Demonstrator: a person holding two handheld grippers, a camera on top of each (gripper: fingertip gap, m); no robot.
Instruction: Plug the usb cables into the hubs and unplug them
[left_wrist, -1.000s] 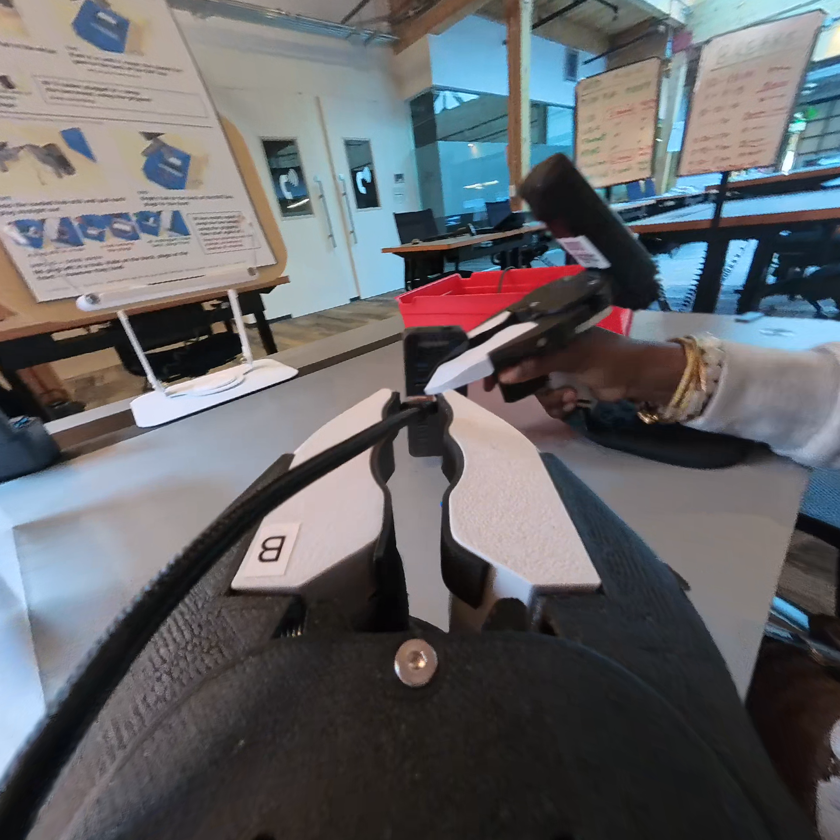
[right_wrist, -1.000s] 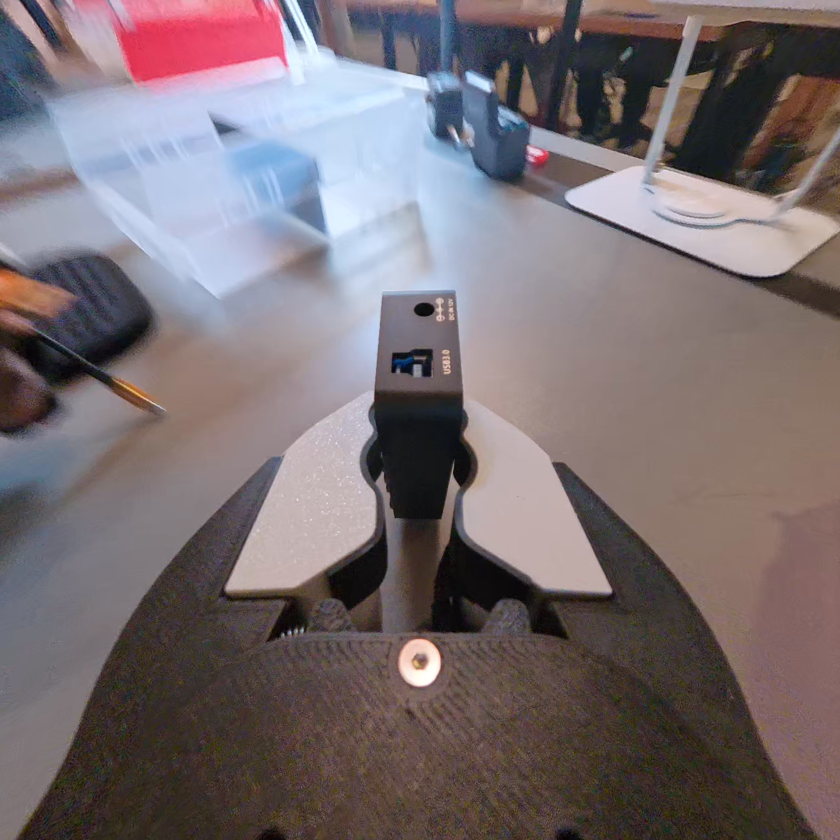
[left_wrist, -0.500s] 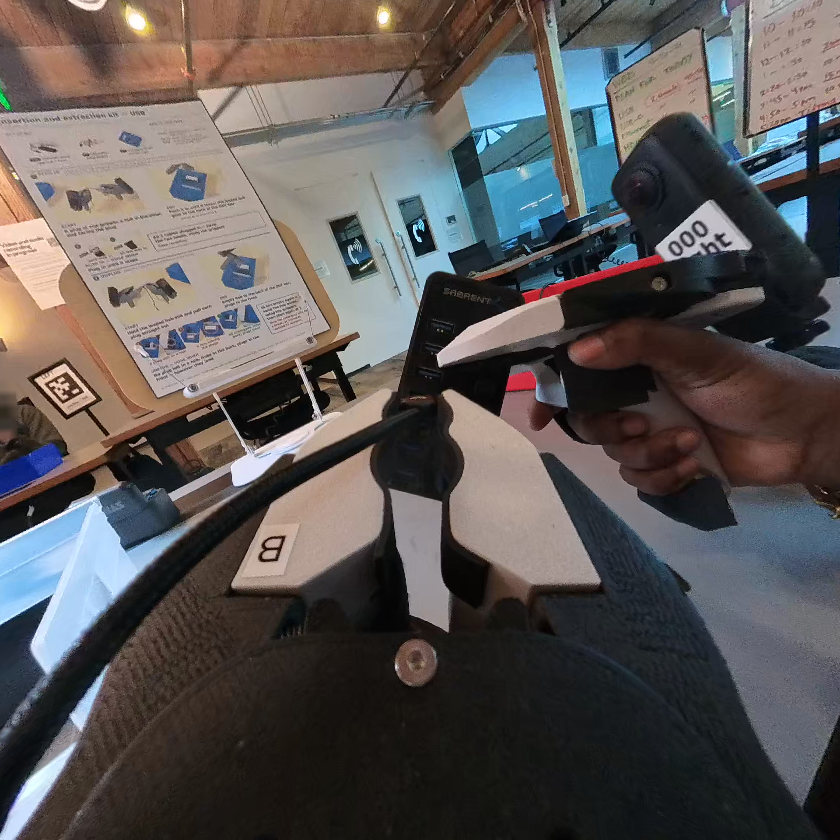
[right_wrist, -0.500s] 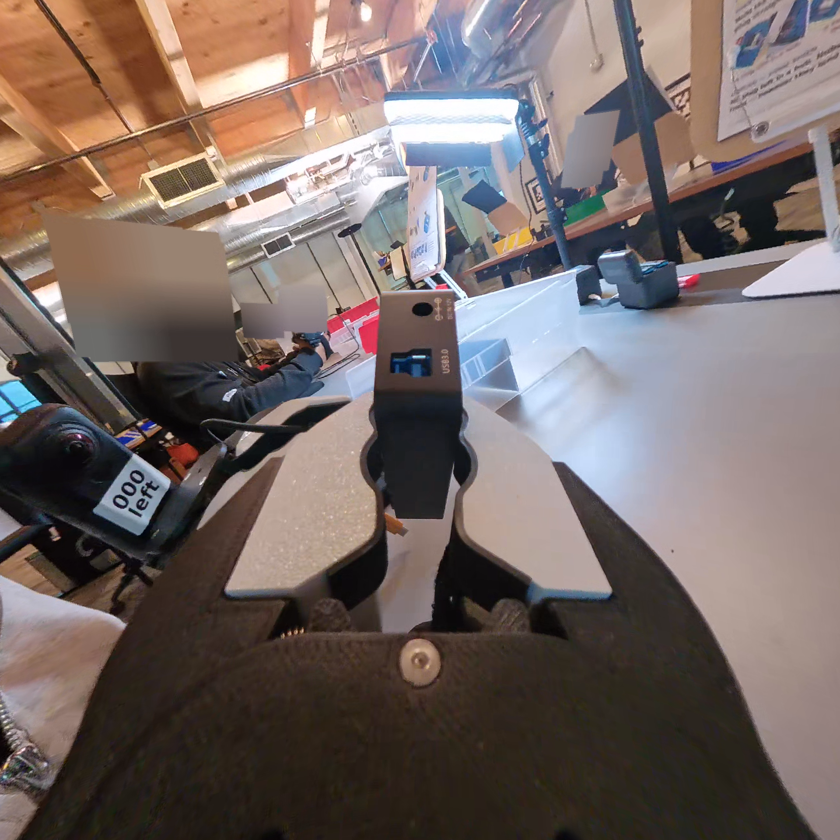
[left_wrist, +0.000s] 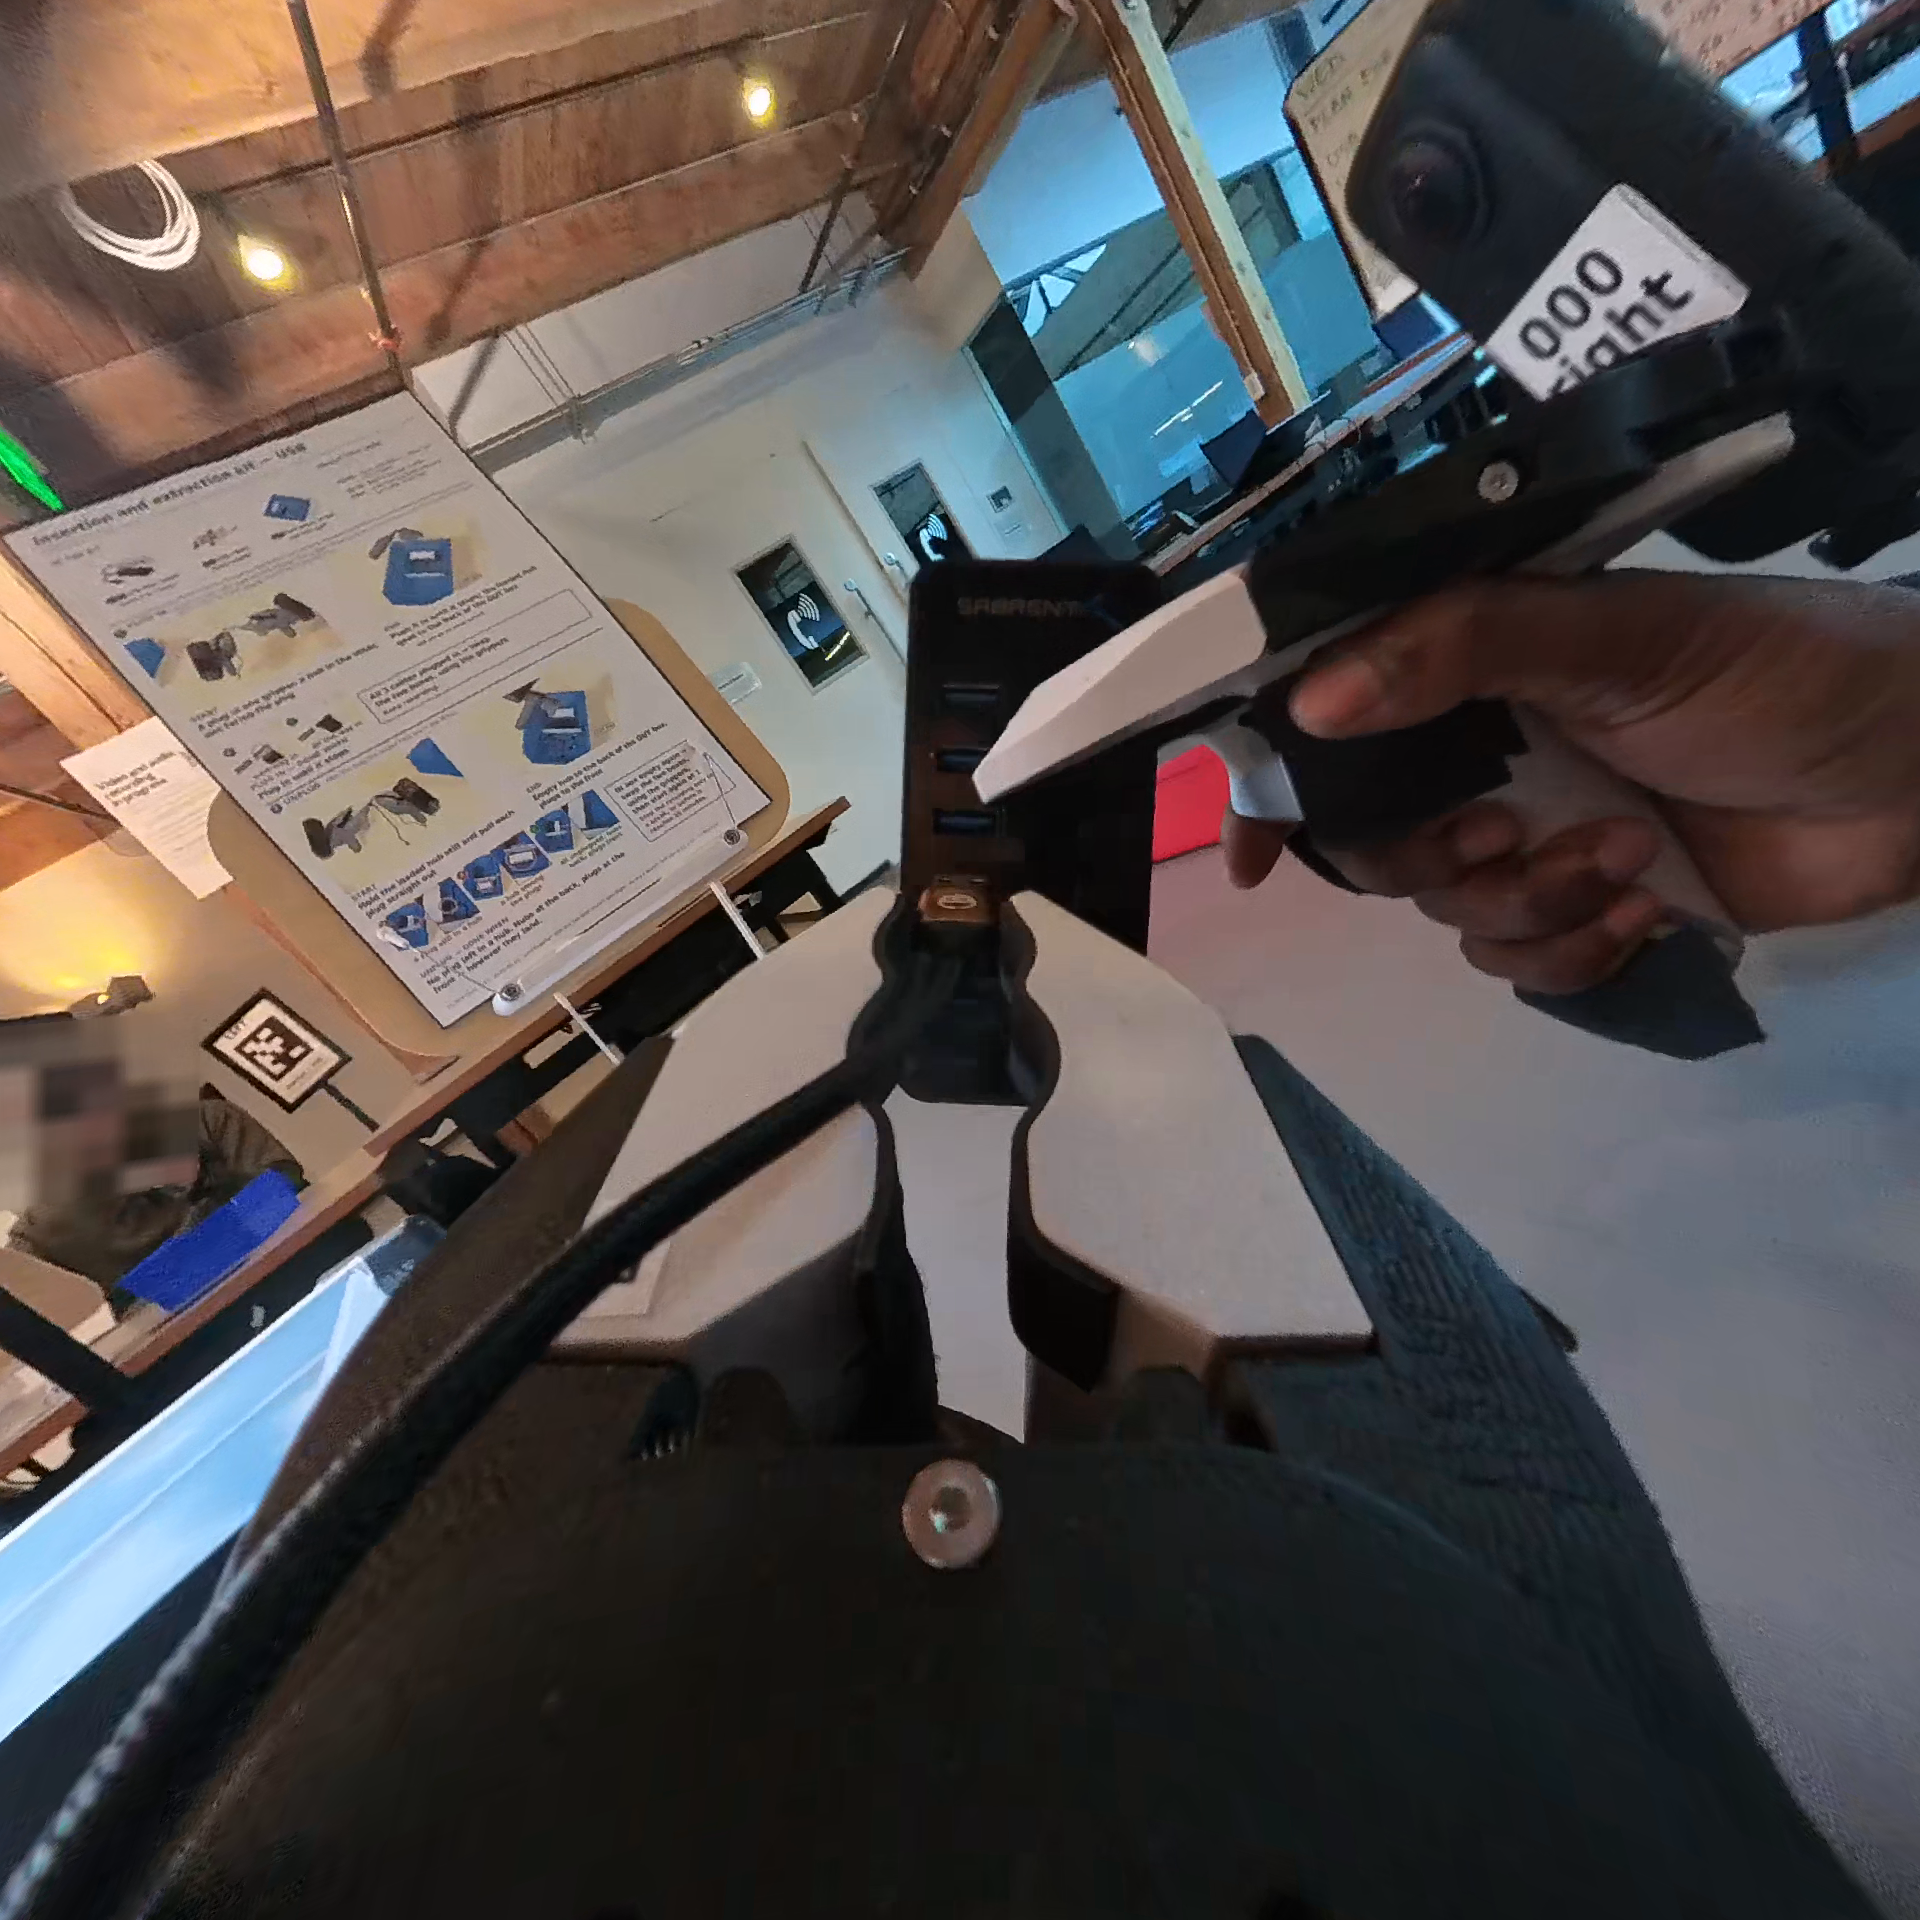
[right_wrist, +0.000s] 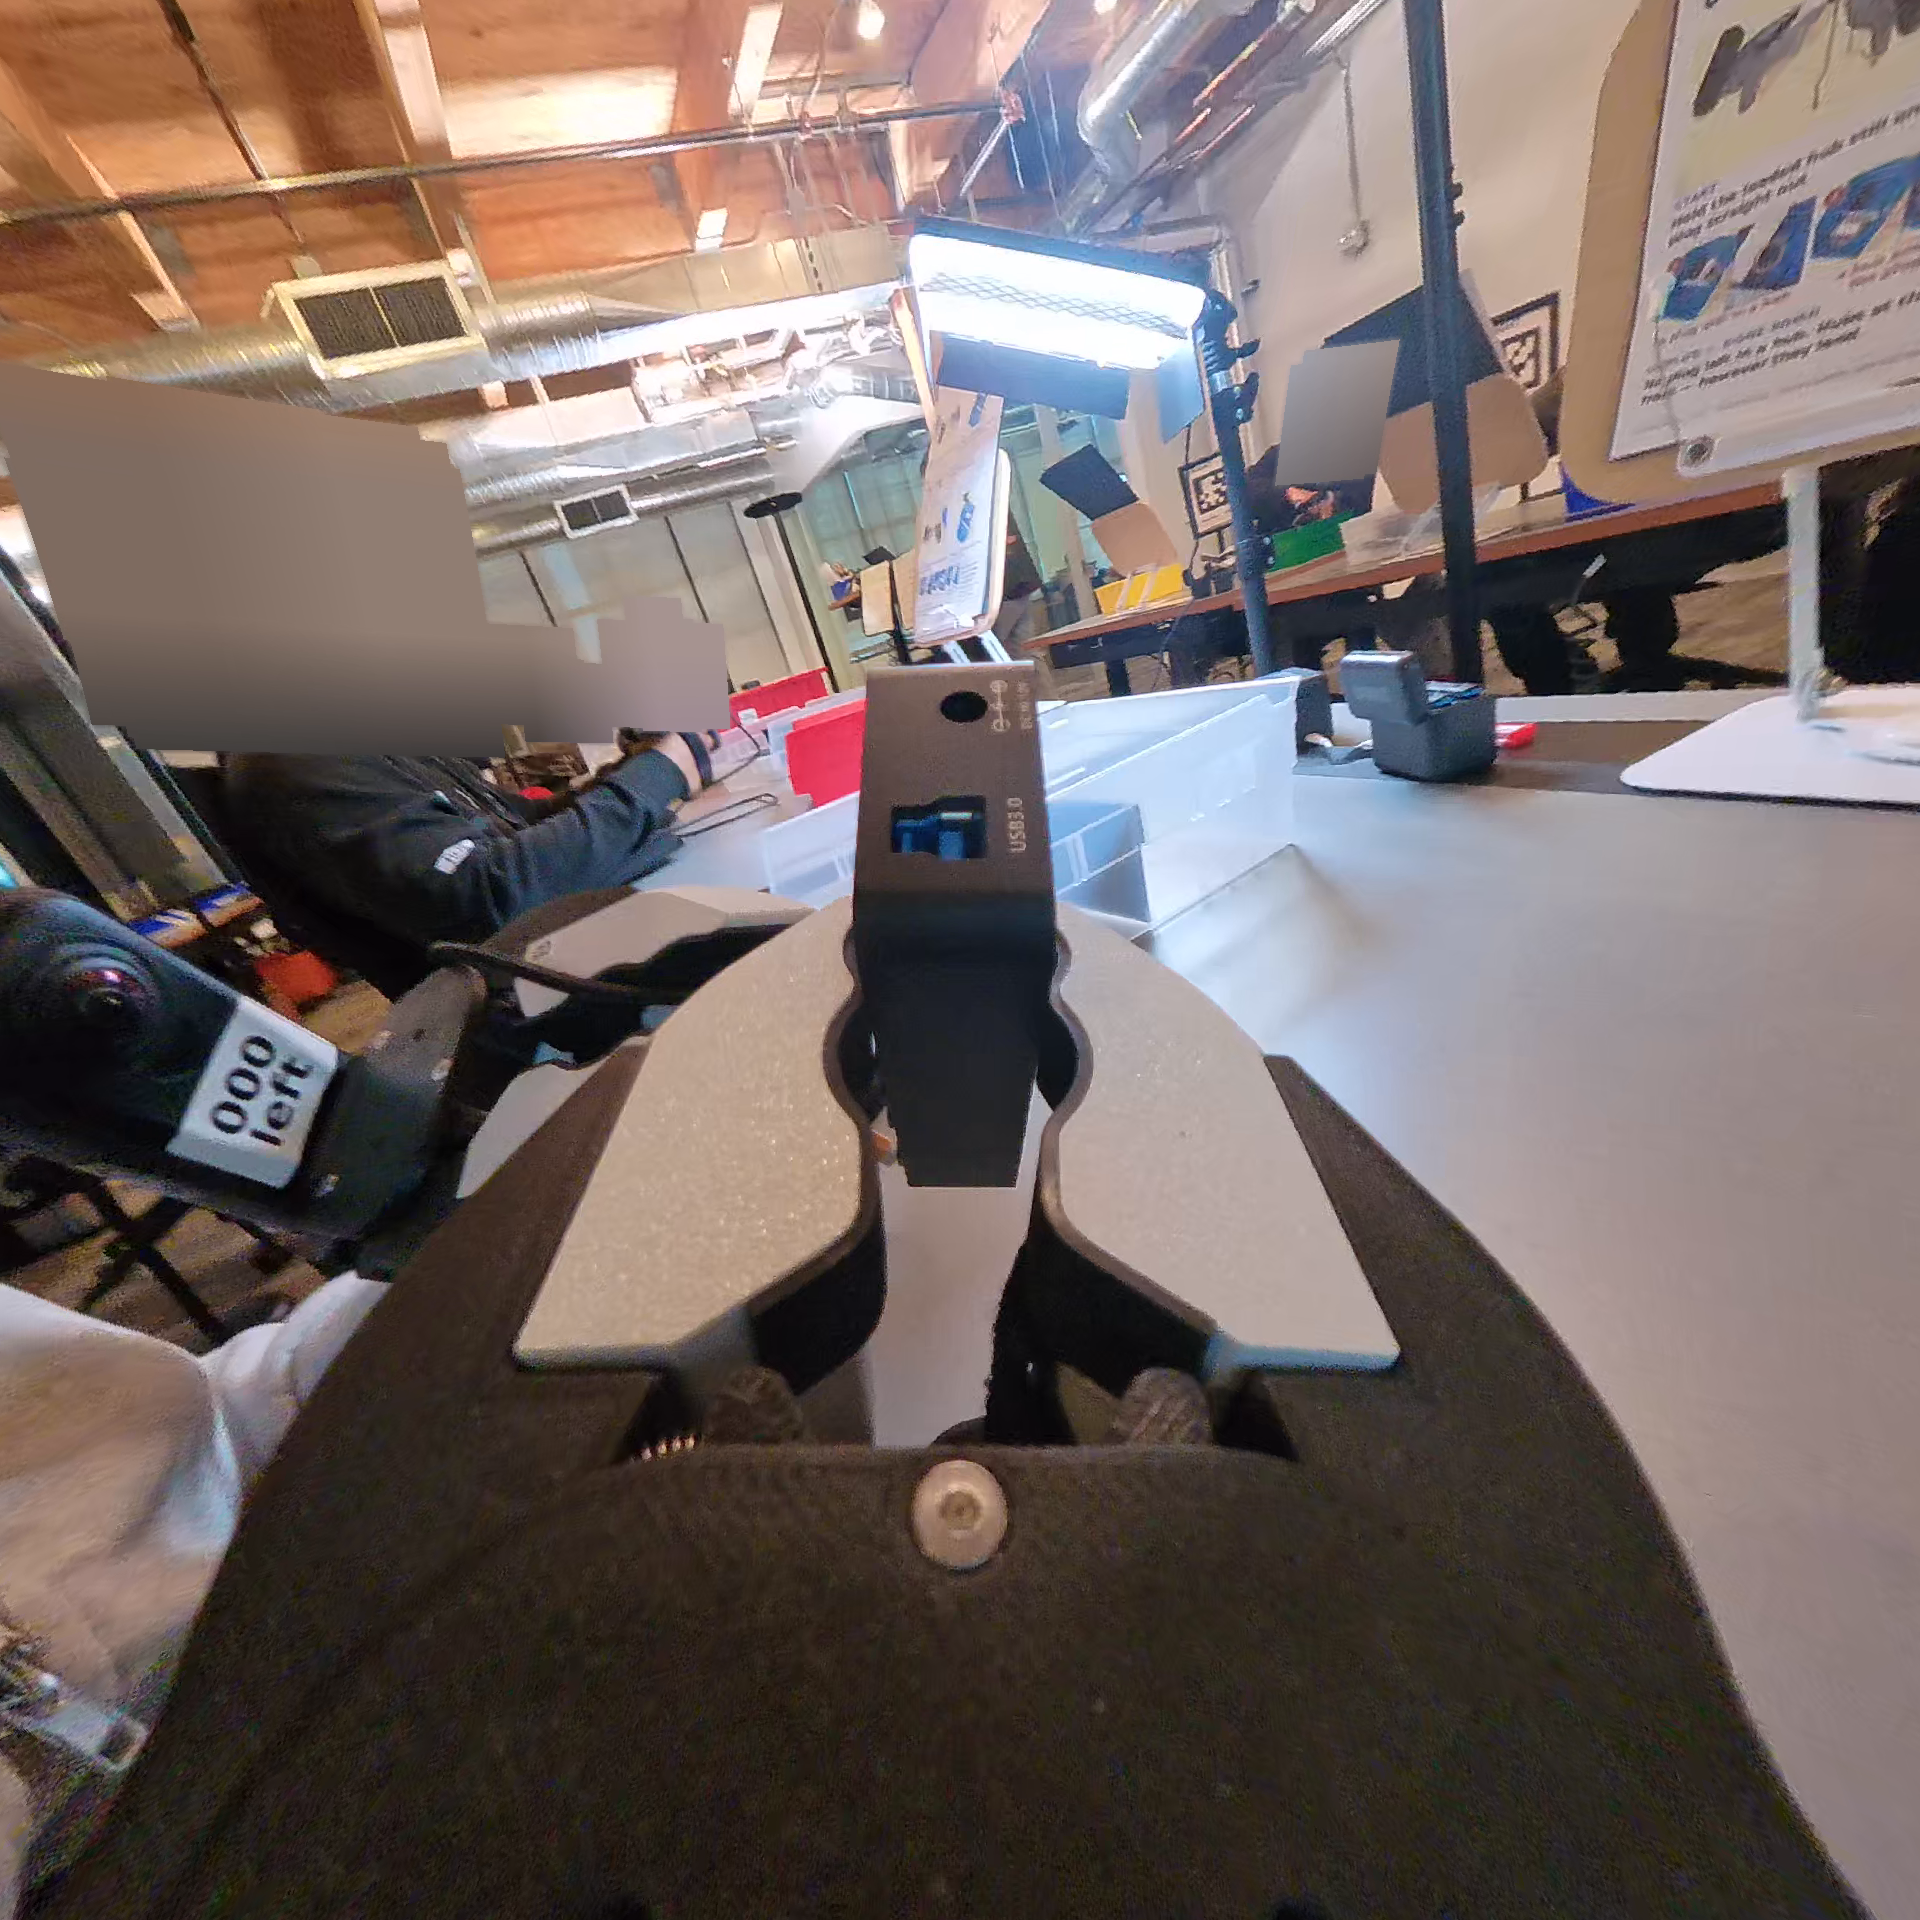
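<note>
Print on black hub (left_wrist: 1023, 644), white cam sticker (left_wrist: 1600, 301), instr. poster (left_wrist: 384, 707), marker sign (left_wrist: 275, 1049); wording withheld.

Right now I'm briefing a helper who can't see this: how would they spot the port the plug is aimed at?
Find the black USB hub standing upright in the right tongs. Blue ports run down its face. The target is the lowest one, where the metal plug held by the left tongs sits at its mouth; the ports above are empty.

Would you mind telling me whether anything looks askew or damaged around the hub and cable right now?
Nothing stands out. The right hand-held gripper clamps the black hub upright, undamaged. The left hand-held gripper holds the USB plug at the hub's lowest port; how deep it sits is unclear.
</note>
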